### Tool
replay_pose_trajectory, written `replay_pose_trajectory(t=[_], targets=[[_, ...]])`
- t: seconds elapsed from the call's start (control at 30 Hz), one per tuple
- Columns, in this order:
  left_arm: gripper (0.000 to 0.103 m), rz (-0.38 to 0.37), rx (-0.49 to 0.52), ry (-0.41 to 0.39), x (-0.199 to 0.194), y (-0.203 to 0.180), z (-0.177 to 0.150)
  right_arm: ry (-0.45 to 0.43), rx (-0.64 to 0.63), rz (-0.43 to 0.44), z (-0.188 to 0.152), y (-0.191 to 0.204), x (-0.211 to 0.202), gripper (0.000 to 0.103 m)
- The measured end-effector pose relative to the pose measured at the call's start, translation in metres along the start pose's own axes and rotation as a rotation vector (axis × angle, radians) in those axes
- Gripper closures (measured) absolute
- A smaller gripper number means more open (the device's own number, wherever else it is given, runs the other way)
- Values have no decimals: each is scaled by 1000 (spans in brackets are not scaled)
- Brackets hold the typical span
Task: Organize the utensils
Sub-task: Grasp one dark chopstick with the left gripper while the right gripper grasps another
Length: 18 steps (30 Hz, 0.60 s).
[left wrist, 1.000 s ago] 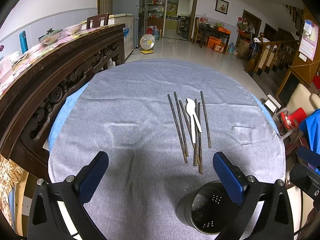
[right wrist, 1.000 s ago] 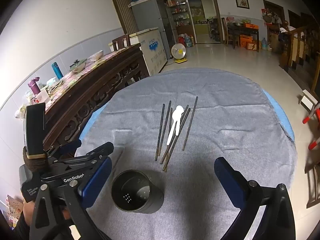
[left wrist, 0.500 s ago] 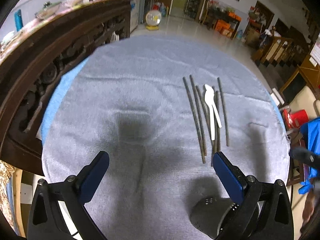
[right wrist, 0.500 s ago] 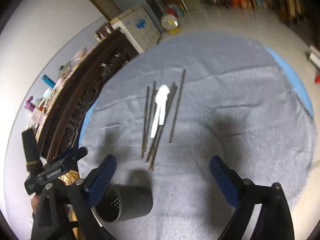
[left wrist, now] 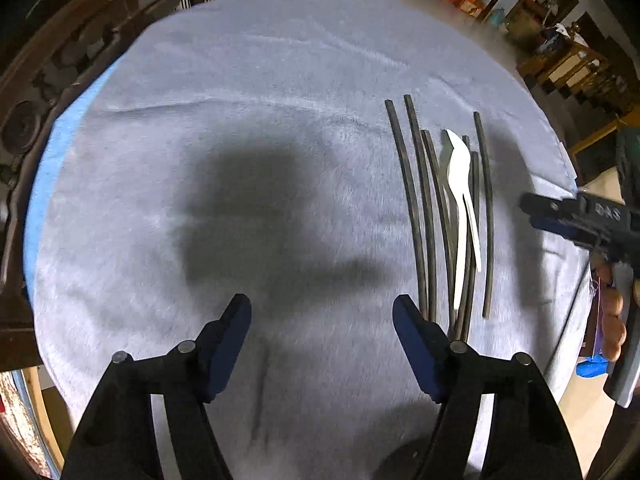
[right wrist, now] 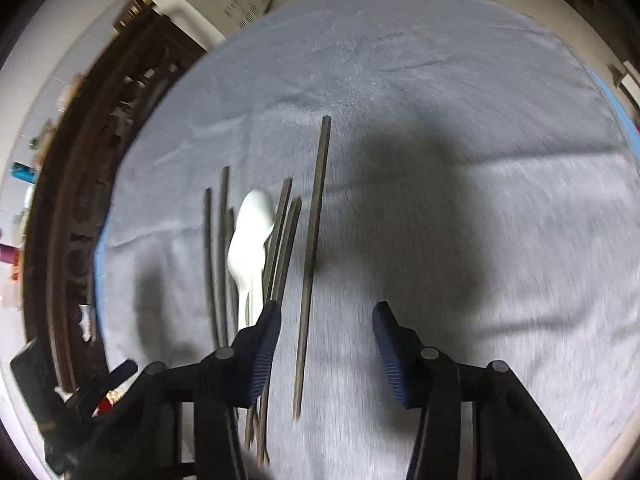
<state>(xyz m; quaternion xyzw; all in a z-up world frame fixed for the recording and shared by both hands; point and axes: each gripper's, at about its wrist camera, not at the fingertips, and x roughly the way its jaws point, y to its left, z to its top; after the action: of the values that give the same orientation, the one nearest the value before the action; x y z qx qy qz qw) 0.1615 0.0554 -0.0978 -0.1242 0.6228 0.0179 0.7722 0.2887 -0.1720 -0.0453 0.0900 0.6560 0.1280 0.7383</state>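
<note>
Left wrist view: left gripper (left wrist: pixel 322 312), jaws just narrowing, part open over bare grey cloth (left wrist: pixel 260 92); chopsticks (left wrist: pixel 420 216) and white spoon (left wrist: pixel 460 184) at centre right. Right wrist view: right gripper (right wrist: pixel 326 320), just closing, straddles one chopstick (right wrist: pixel 314 240) untouched. Lower chopstick ends hidden behind fingers.

dim overhead light, dark shadows on cloth (left wrist: pixel 280 80); motion blur, fisheye-warped edges.
</note>
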Motion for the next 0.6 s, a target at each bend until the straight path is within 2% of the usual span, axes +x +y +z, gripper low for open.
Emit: replay_pose_trajectory(t=[0.1,0.17,0.23,0.3,0.37,0.43,0.6], targets=[[29,-3,8,10,6,-8,13,27,-13,-6,24,15,16,60],[29,-3,9,21,8,-12,20,57,-8,-29,32,20,25,70],[29,0,13,30,11,-14,28,90,-12,-78,41,24,35,74],[33,12,18,43,13,-18,35,108,-29,-125,46,30,35,86],[35,16,25,63,14,-25,41,142,-70,-170,50,41,38,91],[36,33,30,75,15,-31,48,176,-141,-251,51,52,39,93],[43,50,44,126,18,-52,70,265,-242,-324,44,47,34,96]])
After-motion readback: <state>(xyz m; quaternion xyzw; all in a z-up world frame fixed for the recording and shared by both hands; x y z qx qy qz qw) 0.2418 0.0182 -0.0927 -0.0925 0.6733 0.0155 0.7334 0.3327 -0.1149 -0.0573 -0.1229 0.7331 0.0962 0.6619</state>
